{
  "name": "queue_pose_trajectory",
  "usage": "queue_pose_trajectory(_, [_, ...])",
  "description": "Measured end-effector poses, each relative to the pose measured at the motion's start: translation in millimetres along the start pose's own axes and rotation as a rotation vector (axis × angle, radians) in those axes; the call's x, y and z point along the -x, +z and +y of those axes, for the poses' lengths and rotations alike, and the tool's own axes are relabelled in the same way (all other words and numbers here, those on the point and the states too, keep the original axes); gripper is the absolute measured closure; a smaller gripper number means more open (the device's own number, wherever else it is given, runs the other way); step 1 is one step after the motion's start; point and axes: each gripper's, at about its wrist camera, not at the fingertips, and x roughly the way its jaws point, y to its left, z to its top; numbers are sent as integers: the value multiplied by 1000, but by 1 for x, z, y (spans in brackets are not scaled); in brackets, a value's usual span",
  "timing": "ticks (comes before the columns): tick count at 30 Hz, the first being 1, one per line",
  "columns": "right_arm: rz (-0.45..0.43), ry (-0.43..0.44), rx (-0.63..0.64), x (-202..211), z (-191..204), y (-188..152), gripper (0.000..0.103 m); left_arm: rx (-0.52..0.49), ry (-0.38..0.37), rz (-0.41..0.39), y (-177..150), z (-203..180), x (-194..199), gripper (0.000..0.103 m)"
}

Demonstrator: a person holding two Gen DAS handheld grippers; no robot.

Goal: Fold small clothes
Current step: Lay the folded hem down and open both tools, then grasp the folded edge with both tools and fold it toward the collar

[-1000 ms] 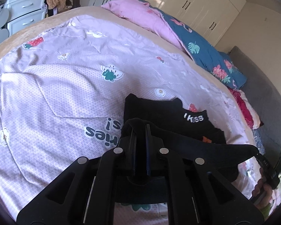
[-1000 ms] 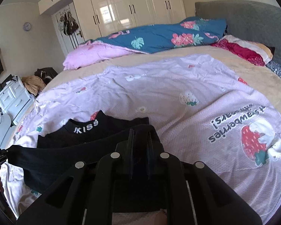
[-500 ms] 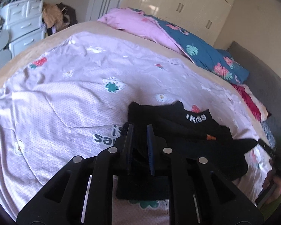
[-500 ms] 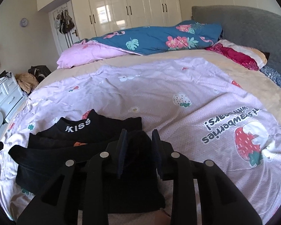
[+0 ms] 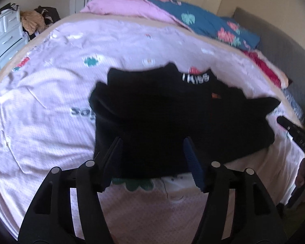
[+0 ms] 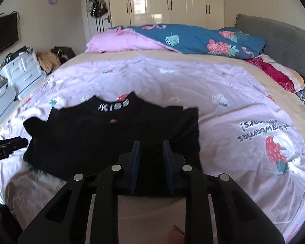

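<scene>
Shirt (image 5: pixel 172 111), black with a lettered collar (image 6: pixel 113 104) at its far edge, lies flat on the lilac sheet (image 5: pixel 50 105) near the bed's near side. Its lower half looks doubled up over the chest, probably so the hem meets the shoulders and the piece halves in length.

Left gripper (image 5: pixel 152 158) hangs over the near fold, its jaws opening and already wide; cloth shows between them, but the pads press nothing, so the fabric is let go.

Right gripper (image 6: pixel 151 162) sits at the shirt's near right part. Its jaws stand narrowly apart and are closing; dark cloth lies behind the gap, with no pinch visible.
</scene>
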Motion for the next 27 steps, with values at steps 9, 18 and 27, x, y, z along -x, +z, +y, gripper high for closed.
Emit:
queue_pose_trajectory(9, [128, -62, -1, -44, -3, -19, 85, -42, 94, 29, -5, 2, -26, 77])
queue_pose_trajectory(18, [168, -79, 2, -82, -12, -7, 88, -44, 130, 14, 25, 8, -45, 79])
queue_pose_trajectory(27, [131, -52, -33, -108, -16, 28, 88, 50, 134, 0, 56, 25, -67, 79])
